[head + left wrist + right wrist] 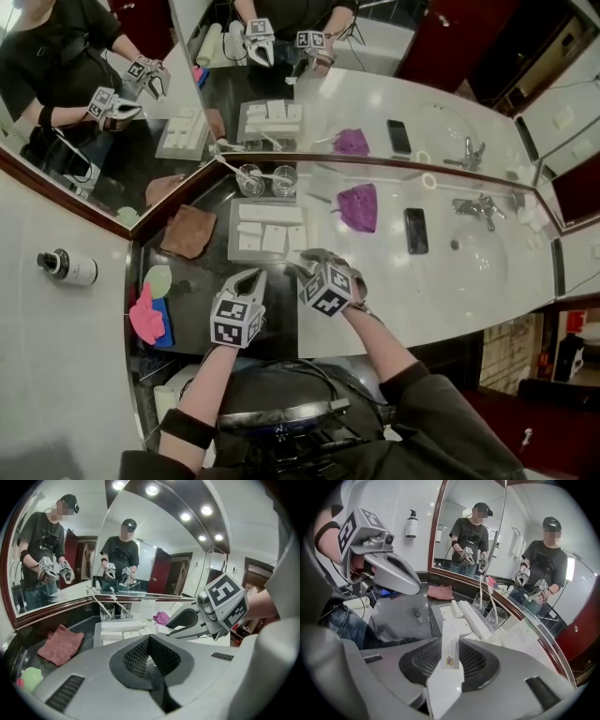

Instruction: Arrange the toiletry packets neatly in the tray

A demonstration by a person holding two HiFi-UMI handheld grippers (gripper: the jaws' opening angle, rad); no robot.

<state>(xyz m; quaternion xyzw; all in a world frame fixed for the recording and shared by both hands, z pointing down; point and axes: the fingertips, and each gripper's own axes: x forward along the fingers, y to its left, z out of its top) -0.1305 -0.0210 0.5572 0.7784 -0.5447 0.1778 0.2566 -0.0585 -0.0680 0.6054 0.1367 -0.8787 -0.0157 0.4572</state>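
Note:
A grey tray (235,253) lies on the dark counter below the mirror, with a long white packet (270,213) at its far side and small white packets (274,239) nearer me. In the right gripper view the tray (437,612) and its packets (472,618) are ahead of the jaws. My right gripper (450,641) is shut on a narrow white toiletry packet (451,657) with a small logo. In the head view this gripper (302,268) hovers at the tray's near right corner. My left gripper (251,276) is shut and holds nothing, just short of the tray's near edge (98,631).
Two glasses (251,178) (284,178) with toothbrushes stand behind the tray. A brown cloth (187,232) lies to its left. A purple cloth (358,206), a phone (415,231), a faucet (478,208) and the basin are on the white counter to the right. A pink sponge (145,317) sits near left.

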